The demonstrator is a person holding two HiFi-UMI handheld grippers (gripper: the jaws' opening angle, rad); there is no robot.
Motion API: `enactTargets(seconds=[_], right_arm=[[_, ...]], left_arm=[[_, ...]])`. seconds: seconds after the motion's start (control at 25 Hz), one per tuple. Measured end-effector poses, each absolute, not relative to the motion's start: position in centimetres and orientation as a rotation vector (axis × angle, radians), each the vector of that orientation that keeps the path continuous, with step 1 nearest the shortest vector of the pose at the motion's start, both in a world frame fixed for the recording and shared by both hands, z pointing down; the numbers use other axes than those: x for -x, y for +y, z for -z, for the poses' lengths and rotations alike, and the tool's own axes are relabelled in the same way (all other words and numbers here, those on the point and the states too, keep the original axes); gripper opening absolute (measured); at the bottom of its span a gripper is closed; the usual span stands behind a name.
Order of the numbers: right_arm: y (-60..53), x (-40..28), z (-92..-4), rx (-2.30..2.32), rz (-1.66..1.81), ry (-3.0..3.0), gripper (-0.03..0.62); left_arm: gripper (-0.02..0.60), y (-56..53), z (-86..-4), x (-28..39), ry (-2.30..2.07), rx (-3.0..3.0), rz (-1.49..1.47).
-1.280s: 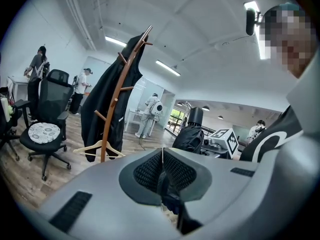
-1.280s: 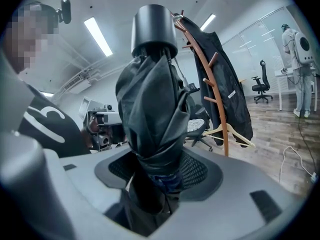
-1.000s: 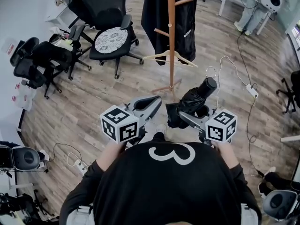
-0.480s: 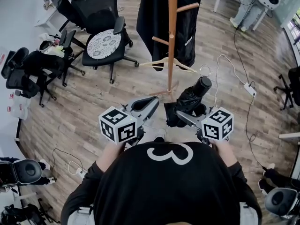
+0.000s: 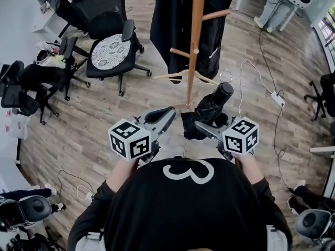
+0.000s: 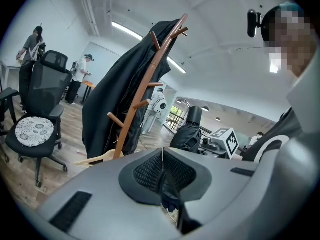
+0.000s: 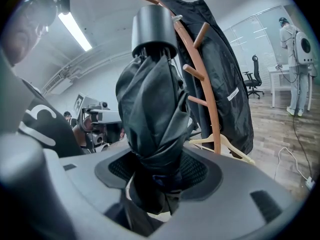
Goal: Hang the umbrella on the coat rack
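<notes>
Coat rack (image 5: 192, 51) has drawn nearer, open floor (image 5: 131, 109) between; right tool (image 7: 157, 171) clamps the umbrella (image 7: 150, 104), left tool (image 6: 162, 171) closed (seemingly empty).

A white 3 (image 5: 189, 171) marks the person's black shirt (image 5: 188, 213)

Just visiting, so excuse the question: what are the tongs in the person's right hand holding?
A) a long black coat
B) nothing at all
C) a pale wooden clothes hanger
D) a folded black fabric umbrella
D: the right gripper view shows the folded black fabric umbrella clamped between the two pads of the right tongs, its round cap pointing away from them.
</notes>
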State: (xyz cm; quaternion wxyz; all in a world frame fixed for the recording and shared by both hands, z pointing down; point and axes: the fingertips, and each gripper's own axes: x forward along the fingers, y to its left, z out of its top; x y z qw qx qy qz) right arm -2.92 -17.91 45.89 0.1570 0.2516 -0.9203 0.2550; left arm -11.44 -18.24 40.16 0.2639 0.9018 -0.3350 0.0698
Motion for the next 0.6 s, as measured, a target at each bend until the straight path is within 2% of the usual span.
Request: enactTargets(seconds=[0.6], right_arm=[[-24.3, 6.7, -47.9, -0.703, -0.786, -2.594, 0.265]], left_arm=[[0.021, -24.5, -41.9, 14.8, -0.874, -2.412, -0.195]])
